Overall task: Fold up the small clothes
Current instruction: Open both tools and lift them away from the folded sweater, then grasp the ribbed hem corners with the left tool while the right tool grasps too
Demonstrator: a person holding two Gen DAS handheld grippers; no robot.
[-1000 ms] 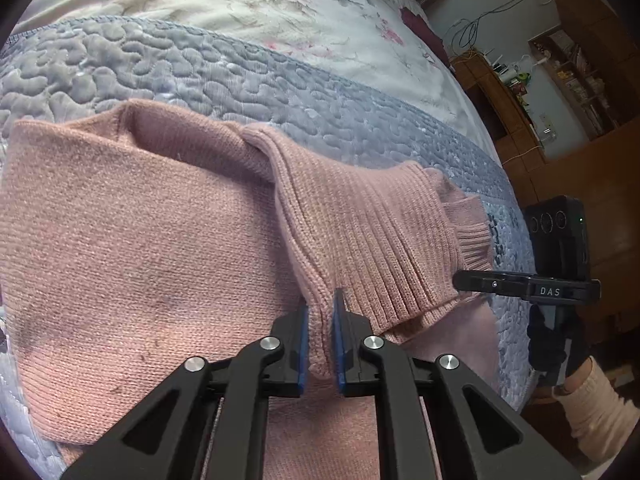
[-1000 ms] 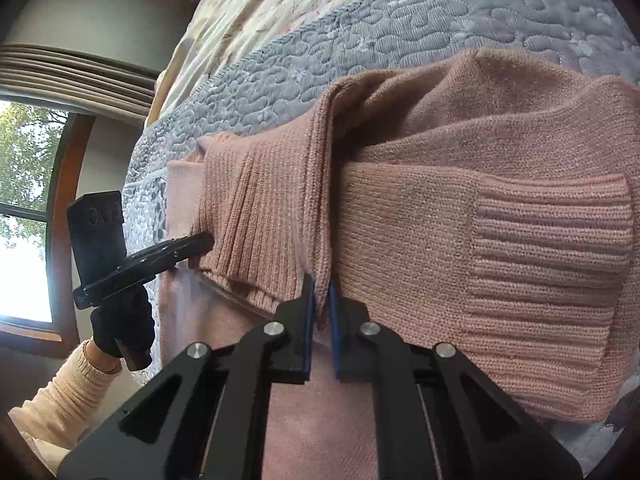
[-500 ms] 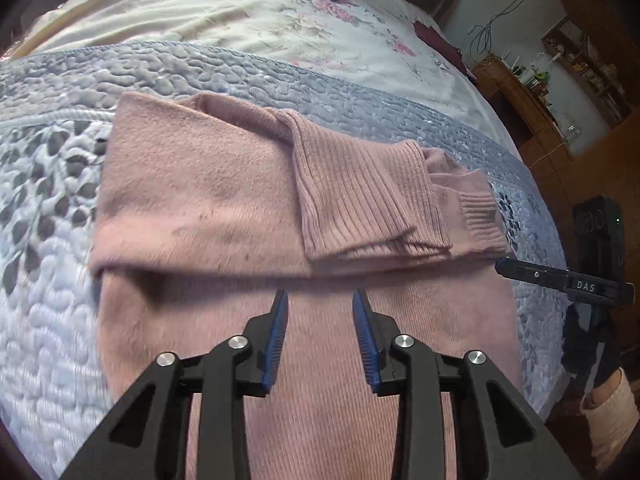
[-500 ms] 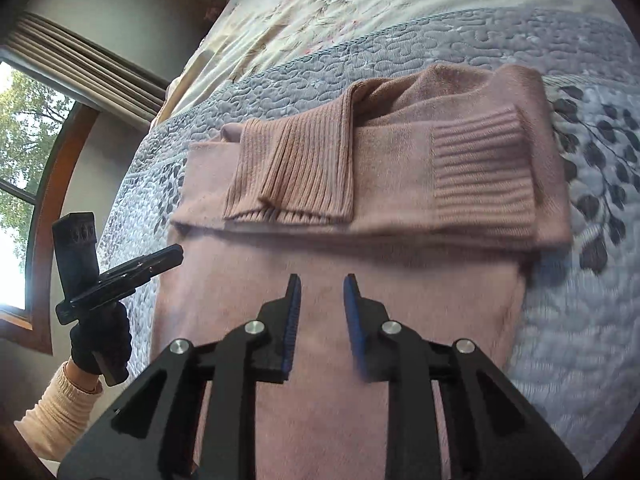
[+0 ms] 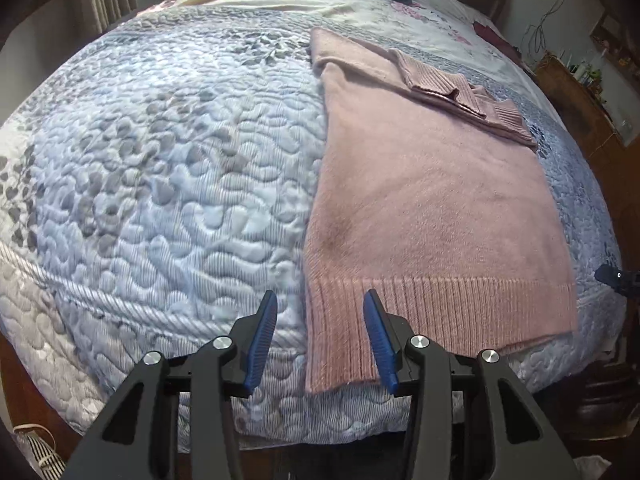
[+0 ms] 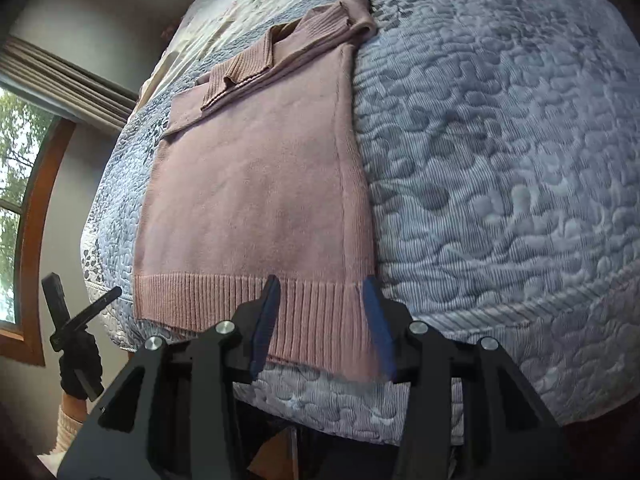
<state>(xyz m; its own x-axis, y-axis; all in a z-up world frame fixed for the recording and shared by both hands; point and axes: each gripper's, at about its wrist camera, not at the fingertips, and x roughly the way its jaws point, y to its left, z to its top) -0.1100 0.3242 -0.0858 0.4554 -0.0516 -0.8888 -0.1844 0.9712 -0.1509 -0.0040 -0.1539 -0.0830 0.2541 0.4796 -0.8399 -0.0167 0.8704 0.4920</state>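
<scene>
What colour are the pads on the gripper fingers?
Blue, against black fingers; clearest in the left wrist view.

A pink sweater (image 6: 256,208) lies flat on the quilted bed (image 6: 500,160), sleeves folded across its far end. The right gripper (image 6: 322,324) hangs wide apart over the ribbed hem's near corner. Off left, a gloved hand (image 6: 78,372) holds the left gripper (image 6: 86,308) by the window (image 6: 16,216).

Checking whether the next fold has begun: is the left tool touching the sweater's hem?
Cannot tell. In the left wrist view the open left tool straddles the sweater hem corner, but no pad plainly presses the knit.
</scene>
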